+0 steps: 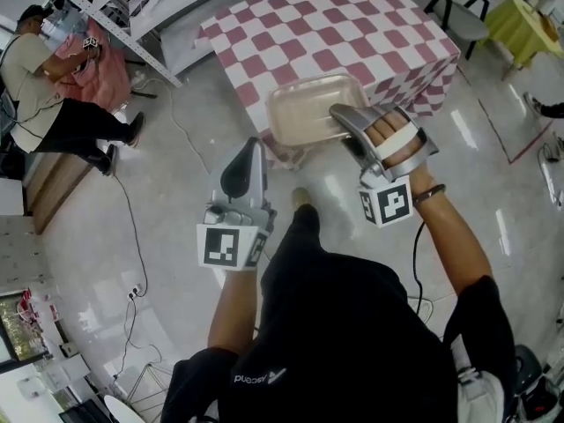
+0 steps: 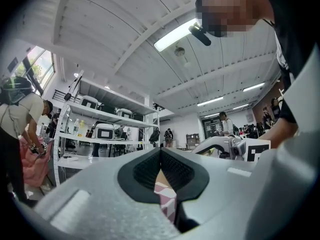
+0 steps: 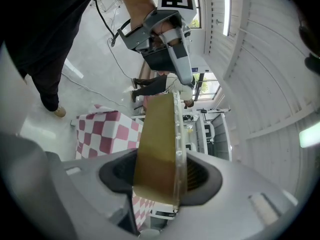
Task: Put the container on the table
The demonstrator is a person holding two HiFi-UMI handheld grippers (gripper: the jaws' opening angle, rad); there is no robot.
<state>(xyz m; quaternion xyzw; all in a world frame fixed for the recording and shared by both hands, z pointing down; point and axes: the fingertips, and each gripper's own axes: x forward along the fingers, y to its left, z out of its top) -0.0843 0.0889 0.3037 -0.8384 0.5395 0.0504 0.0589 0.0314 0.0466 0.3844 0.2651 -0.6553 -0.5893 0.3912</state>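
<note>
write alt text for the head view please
Seen from above, the right tool grips a shallow clear container by its rim at the near edge of a pink-and-white checked table. The left tool is shut and empty beside it. Another person stands by shelves, top left.

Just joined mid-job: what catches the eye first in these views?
The right gripper is clamped on the rim of a shallow translucent container, held in the air by the near edge of the pink-and-white checkered table. The left gripper is shut and empty beside the container.

Shelving rack (image 2: pixel 107 116), perhaps a chair (image 1: pixel 462 14)
</note>
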